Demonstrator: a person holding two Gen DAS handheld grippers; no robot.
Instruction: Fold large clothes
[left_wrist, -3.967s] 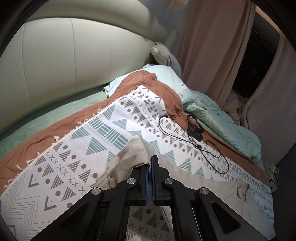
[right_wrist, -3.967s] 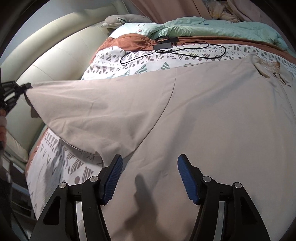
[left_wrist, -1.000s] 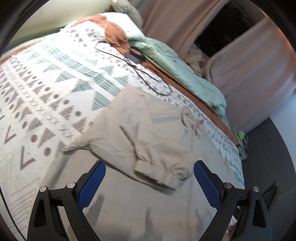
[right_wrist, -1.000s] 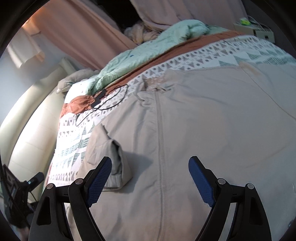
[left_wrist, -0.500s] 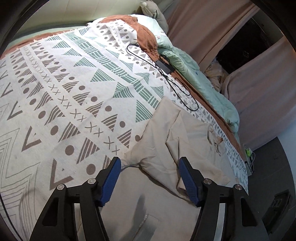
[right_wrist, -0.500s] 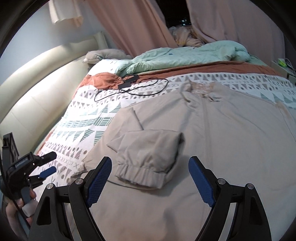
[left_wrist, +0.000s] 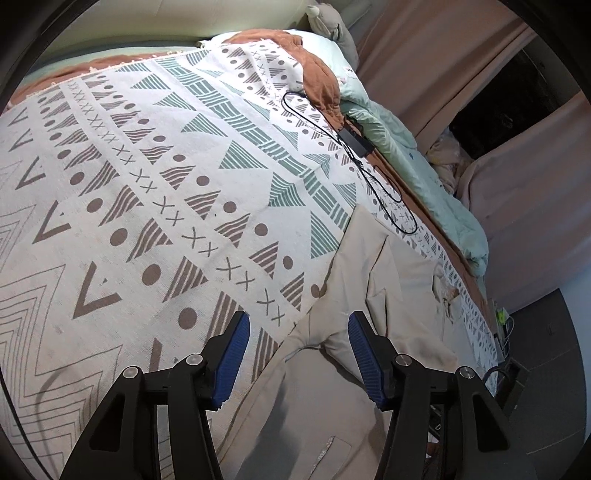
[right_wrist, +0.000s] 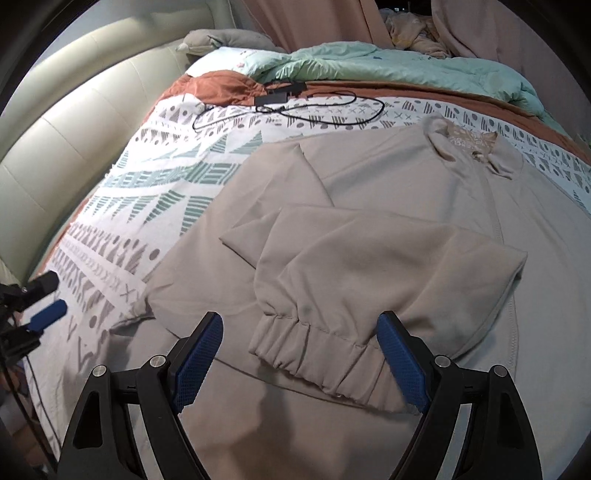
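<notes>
A large beige jacket lies spread flat on the bed, its collar at the far side. One sleeve is folded across the body, and its elastic cuff points towards me. My right gripper hovers open over that cuff without touching it. My left gripper hangs over the jacket's side edge, where cloth meets blanket. Its jaws are closing with nothing pressed between the pads. The left gripper also shows at the left edge of the right wrist view.
A white blanket with grey and teal shapes covers the bed. A black charger and its cable lie beyond the jacket. A mint duvet is bunched at the far side. A cream headboard stands at the left, and curtains hang behind.
The left gripper let go of the sleeve, which now lies folded on the jacket. It moved to the jacket's side edge and its jaws narrowed. The right gripper swung over the cuff.
</notes>
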